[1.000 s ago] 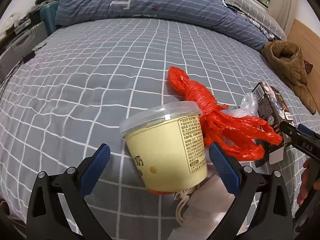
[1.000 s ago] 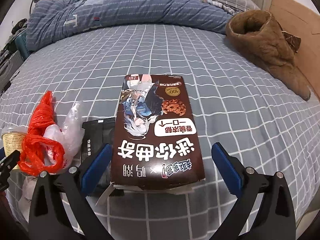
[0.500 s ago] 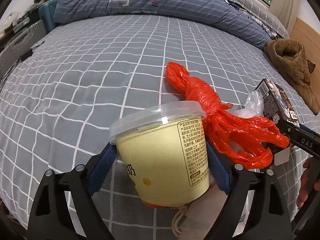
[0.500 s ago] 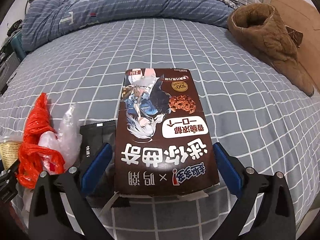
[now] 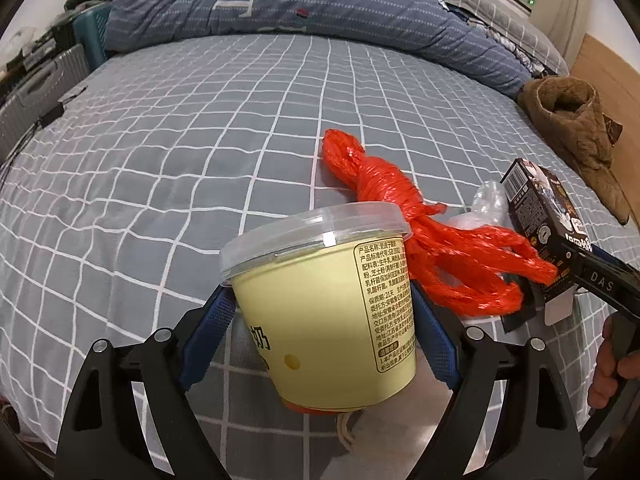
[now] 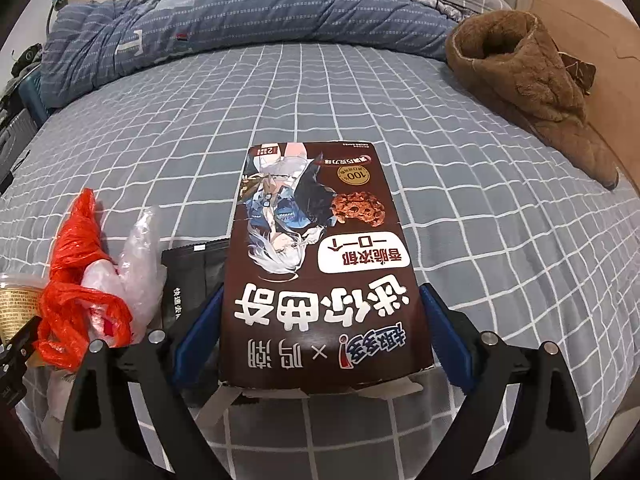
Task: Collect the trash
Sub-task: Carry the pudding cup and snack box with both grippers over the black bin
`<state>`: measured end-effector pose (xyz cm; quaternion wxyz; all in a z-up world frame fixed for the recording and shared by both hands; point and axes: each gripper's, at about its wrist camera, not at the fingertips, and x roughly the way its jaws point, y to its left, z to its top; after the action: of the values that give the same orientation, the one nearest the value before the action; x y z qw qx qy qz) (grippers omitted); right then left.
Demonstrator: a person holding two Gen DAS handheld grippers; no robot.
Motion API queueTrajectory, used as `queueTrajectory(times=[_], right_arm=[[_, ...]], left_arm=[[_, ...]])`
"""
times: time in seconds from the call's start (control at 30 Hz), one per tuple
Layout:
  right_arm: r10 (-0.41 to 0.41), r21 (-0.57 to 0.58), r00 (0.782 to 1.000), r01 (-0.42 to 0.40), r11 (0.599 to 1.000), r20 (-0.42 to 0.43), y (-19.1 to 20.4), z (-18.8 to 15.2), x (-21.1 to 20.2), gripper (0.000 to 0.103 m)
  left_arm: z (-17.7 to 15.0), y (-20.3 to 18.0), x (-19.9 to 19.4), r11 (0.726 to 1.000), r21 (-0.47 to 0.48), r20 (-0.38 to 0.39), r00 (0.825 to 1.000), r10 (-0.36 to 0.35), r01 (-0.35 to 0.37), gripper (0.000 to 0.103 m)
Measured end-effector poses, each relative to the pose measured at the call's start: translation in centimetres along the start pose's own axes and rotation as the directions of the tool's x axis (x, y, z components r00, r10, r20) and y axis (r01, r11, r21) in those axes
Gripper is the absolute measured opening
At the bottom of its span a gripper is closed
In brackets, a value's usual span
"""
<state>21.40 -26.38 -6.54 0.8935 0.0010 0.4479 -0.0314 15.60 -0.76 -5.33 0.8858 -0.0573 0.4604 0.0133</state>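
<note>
**Left wrist view: both grippers hold trash above the bed**

Left wrist view shows the left gripper closed around a pale yellow paper cup with a clear plastic lid. Both blue pads press on the cup walls, one on each side. The cup is tilted a little and sits near the front edge of the grey bedsheet with white grid lines. Just behind the cup lies a crumpled red plastic bag, and a piece of clear plastic film lies beside this bag. At the right edge of this view the dark cookie box is seen from the side, held by the other tool.

In the right wrist view, the right gripper is closed on a dark brown cardboard cookie box with a cartoon girl print. Its blue pads touch the two long sides of the box near the torn end. A black plastic packet lies partly under the left side of the box. The red bag and the clear film lie to the left of it.

A brown fleece garment lies at the right side of the bed, well apart from the trash. A blue striped duvet is piled at the far end.
</note>
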Motion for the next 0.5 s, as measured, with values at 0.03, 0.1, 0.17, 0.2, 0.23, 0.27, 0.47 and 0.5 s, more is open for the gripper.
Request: queueTrajectory(times=[0.03,0.1,0.17,0.2,0.23,0.27,0.47,0.5], right_arm=[[-0.002,0.000,1.000,0.002,1.000,0.006,0.0,-0.1,-0.4,0.088],[-0.003,0.004,1.000,0.003,1.000,0.016,-0.1,-0.2,-1.2,0.088],[-0.005,0.004,1.000,0.005,1.000,0.021,-0.2,-0.4,-1.8,0.088],[-0.006,0.004,1.000,0.006,1.000,0.024,-0.2,-0.5,-2.1,0.088],[-0.006,0.004,1.000,0.006,1.000,0.029,-0.2,-0.7,-2.6,0.088],[-0.005,0.004,1.000,0.005,1.000,0.030,-0.2,-0.7,-2.9,0.088],[0.004,0.005,0.999,-0.004,1.000,0.040,-0.3,-1.5,-5.1,0.088],[0.004,0.004,0.999,-0.005,1.000,0.041,-0.3,-1.6,-5.4,0.088]], left_arm=[[-0.1,0.0,-0.3,1.000,0.003,0.001,1.000,-0.001,0.001,0.083],[-0.3,-0.1,-0.8,1.000,0.007,0.002,1.000,0.000,0.000,0.083],[-0.5,0.0,-1.3,1.000,0.006,0.003,1.000,0.000,0.000,0.083],[-0.6,0.0,-1.5,1.000,0.007,0.004,1.000,0.000,0.000,0.083],[-0.6,0.0,-1.7,1.000,0.007,0.004,1.000,0.001,-0.001,0.083],[-0.7,0.0,-2.1,1.000,0.007,0.005,1.000,-0.001,0.001,0.083],[-1.3,-0.2,-3.9,1.000,0.010,0.008,1.000,-0.002,0.002,0.083],[-1.4,-0.2,-4.2,1.000,0.011,0.011,1.000,-0.002,0.002,0.083]])
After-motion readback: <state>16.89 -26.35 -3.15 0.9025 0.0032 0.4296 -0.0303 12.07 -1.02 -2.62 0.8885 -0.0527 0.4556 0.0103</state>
